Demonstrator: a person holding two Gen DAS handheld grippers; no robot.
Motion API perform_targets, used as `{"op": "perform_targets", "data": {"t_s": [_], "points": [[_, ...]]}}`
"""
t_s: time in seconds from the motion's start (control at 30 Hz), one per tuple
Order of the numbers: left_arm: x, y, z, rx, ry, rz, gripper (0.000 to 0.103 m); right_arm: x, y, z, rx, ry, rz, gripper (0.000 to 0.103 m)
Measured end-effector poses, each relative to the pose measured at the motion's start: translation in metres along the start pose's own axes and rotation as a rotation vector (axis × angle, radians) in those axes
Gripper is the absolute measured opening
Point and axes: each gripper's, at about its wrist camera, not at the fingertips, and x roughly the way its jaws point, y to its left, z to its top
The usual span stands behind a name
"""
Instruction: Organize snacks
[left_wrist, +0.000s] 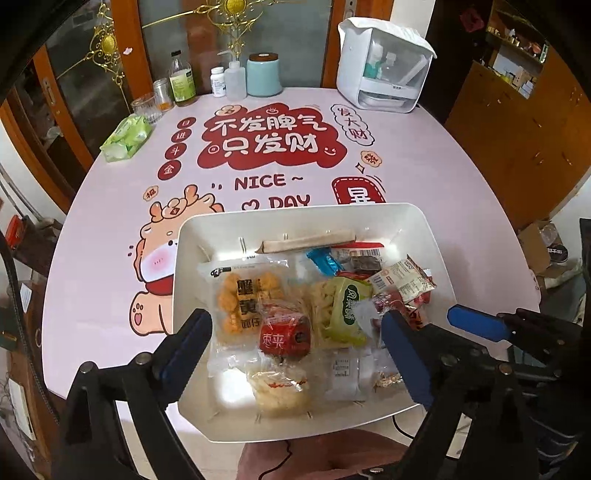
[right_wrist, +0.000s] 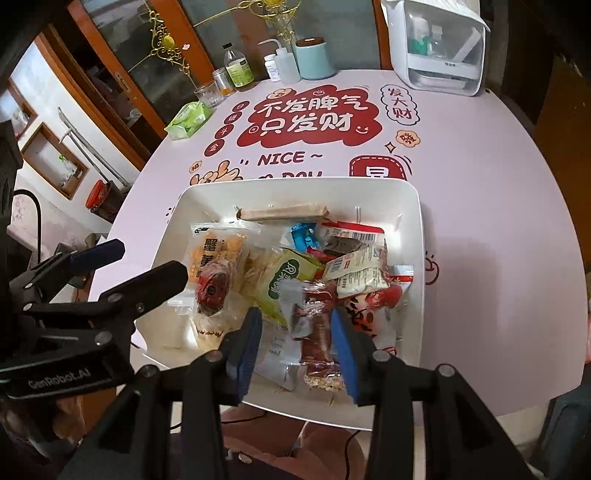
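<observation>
A round table (left_wrist: 424, 206) covered in a pale pink cloth printed with red Chinese characters, "NICE DAY" and a cartoon dragon fills both views. At its near edge sits a wide, white, shallow plastic tray (left_wrist: 192, 236) with rounded corners, heaped with wrapped snacks.

Largest among them is a clear packet of orange-yellow round puffs (left_wrist: 236, 295) on the tray's left side. Beside it lies a green-and-clear bag of pale strips (left_wrist: 341, 306), then a small red-labelled clear packet (left_wrist: 284, 336) between the two. A long tan paper-wrapped stick (left_wrist: 306, 243) lies along the far wall. A red-brown bar in clear wrap (right_wrist: 317, 325) lies near the front right.

The left gripper (left_wrist: 295, 332) hovers over the tray with its blue-padded fingers spread wide, nothing pressed between them; the red-labelled packet lies below the gap. The right gripper (right_wrist: 295, 332) has its fingers partly apart on either side of the red-brown bar, and the pads look clear of it.

The tray's near rim is cut off by the gripper frames. Packets at the right are piled and overlapping, so their printing is hard to read. Bottles and a white box at the table's far edge are small and indistinct.
</observation>
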Motion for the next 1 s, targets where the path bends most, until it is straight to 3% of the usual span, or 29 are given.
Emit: {"op": "perform_targets", "data": {"t_s": [0.07, 0.5, 1.0], "points": [[0.0, 0.0, 0.0, -0.002, 0.002, 0.01, 0.092, -0.002, 0.003, 0.0, -0.009, -0.009, -0.005, 0.056], [-0.011, 0.0, -0.003, -0.033, -0.024, 0.07, 0.093, -0.012, 0.003, -0.002, -0.01, -0.056, -0.015, 0.057], [-0.039, -0.004, -0.019, -0.113, -0.108, 0.146, 0.093, -0.025, 0.008, -0.005, -0.022, -0.121, -0.014, 0.057]]}}
